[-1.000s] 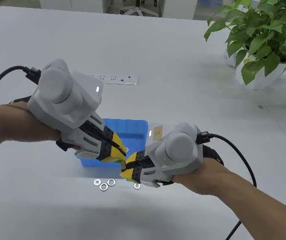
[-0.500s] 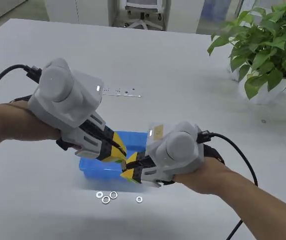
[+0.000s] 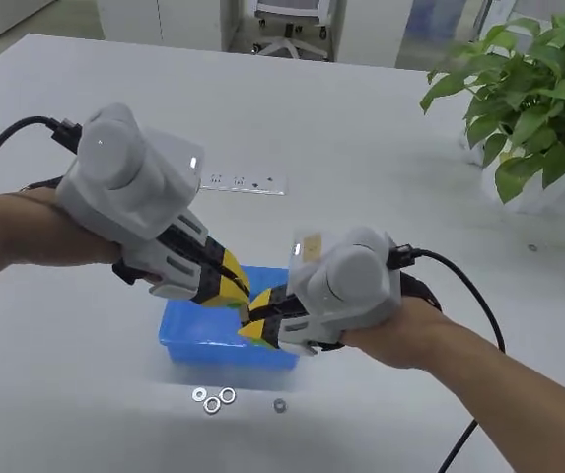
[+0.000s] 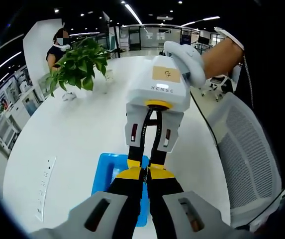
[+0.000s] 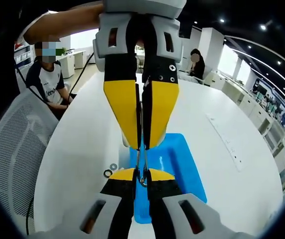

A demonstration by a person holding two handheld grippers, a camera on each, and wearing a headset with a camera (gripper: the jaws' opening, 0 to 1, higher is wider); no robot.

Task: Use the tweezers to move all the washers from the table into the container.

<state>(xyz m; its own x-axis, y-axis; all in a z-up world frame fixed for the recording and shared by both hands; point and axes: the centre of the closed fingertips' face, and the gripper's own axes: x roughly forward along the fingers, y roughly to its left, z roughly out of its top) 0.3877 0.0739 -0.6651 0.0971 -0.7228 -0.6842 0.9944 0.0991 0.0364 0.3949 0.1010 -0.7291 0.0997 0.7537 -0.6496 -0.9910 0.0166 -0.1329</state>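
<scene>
Above the blue container point(image 3: 188, 340), my left gripper point(image 3: 237, 292) and my right gripper point(image 3: 250, 323) meet tip to tip. Thin metal tweezers point(image 5: 142, 149) run between both pairs of yellow pads; both grippers are shut on them. A small ring shape sits at the tweezers' lower end, too small to identify. Several washers point(image 3: 212, 400) lie on the white table in front of the container, and one more washer point(image 3: 279, 405) lies to their right. In the right gripper view, two washers point(image 5: 110, 170) lie beside the container point(image 5: 179, 162). The left gripper view shows the container point(image 4: 105, 174) below the right gripper point(image 4: 143, 163).
A white power strip point(image 3: 247, 182) lies on the table behind the container. A potted plant point(image 3: 543, 108) stands at the far right. Black cables trail from both grippers. An office chair point(image 4: 246, 149) and seated people are beyond the table's edge.
Still tip to tip, both grippers have lifted from beside the washers at the container's front edge to above the container. The head camera has also shifted.
</scene>
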